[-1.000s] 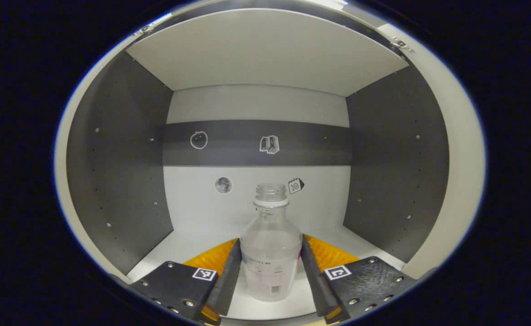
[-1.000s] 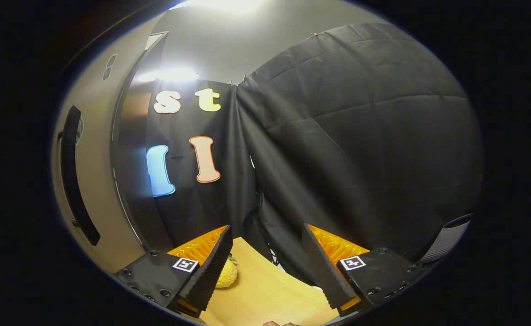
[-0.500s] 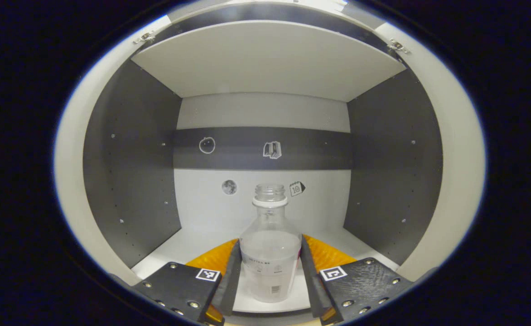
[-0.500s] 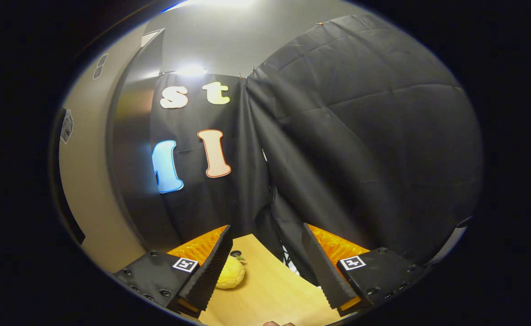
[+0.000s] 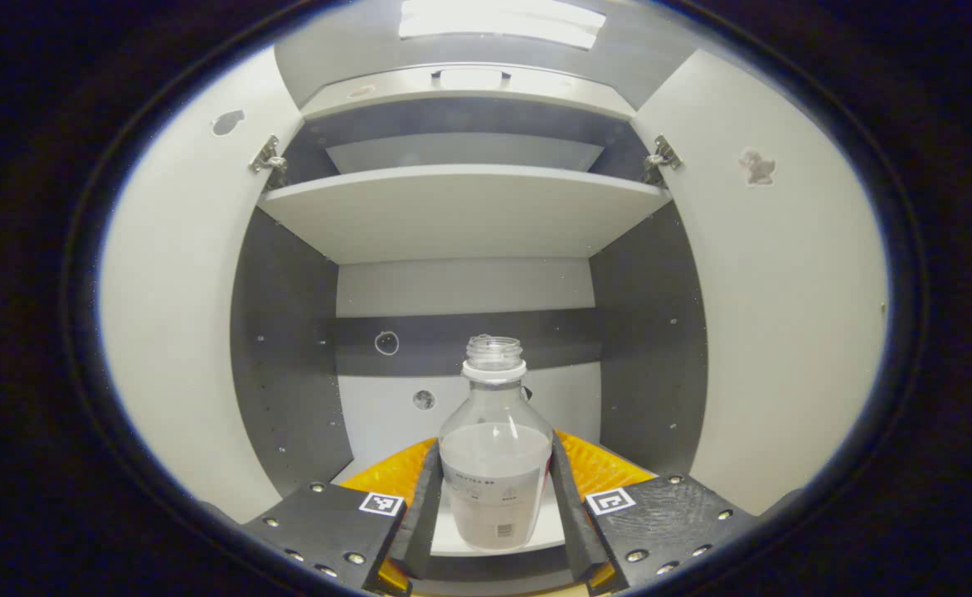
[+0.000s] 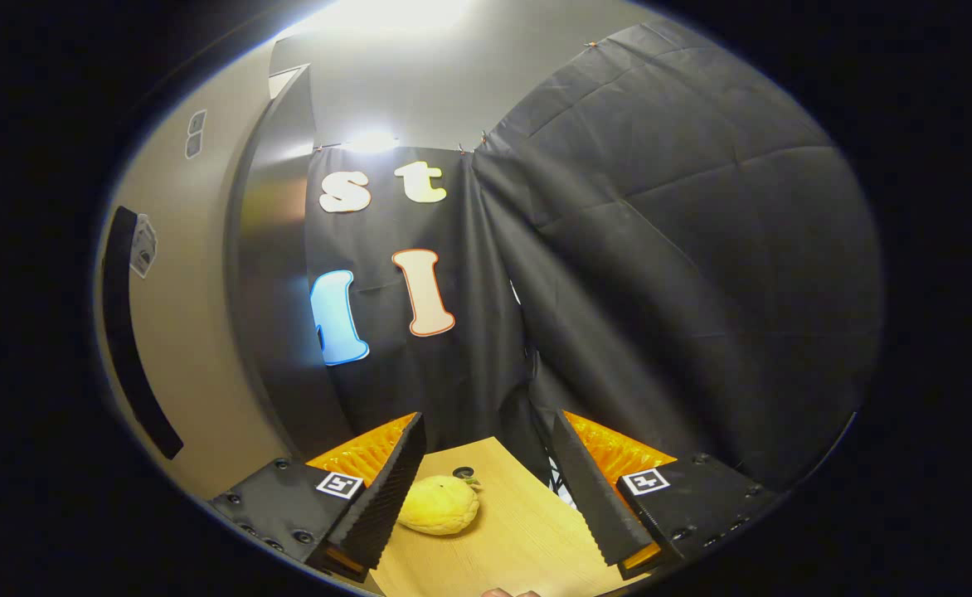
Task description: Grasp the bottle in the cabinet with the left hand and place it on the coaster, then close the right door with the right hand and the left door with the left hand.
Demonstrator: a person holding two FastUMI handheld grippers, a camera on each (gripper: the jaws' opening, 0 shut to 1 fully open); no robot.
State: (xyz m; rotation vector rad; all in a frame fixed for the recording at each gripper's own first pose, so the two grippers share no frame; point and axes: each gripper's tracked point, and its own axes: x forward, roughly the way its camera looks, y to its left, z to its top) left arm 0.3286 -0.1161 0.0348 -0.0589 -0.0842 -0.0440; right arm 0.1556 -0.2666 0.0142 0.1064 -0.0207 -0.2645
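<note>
Between left claw (image 5: 494,518) fingers, bottle (image 5: 495,464); before right claw (image 6: 486,489), lemon (image 6: 439,504).

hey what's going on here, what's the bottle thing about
A person is working with a hand-held gripper in each hand. The left hand-held gripper is shut on a clear, uncapped bottle, held upright at the front of the open cabinet, with both doors swung wide. The right hand-held gripper is open and holds nothing; it hangs over a wooden table where a yellow fruit lies. The bottle is not yet on a coaster, and the doors are yet to be closed.
</note>
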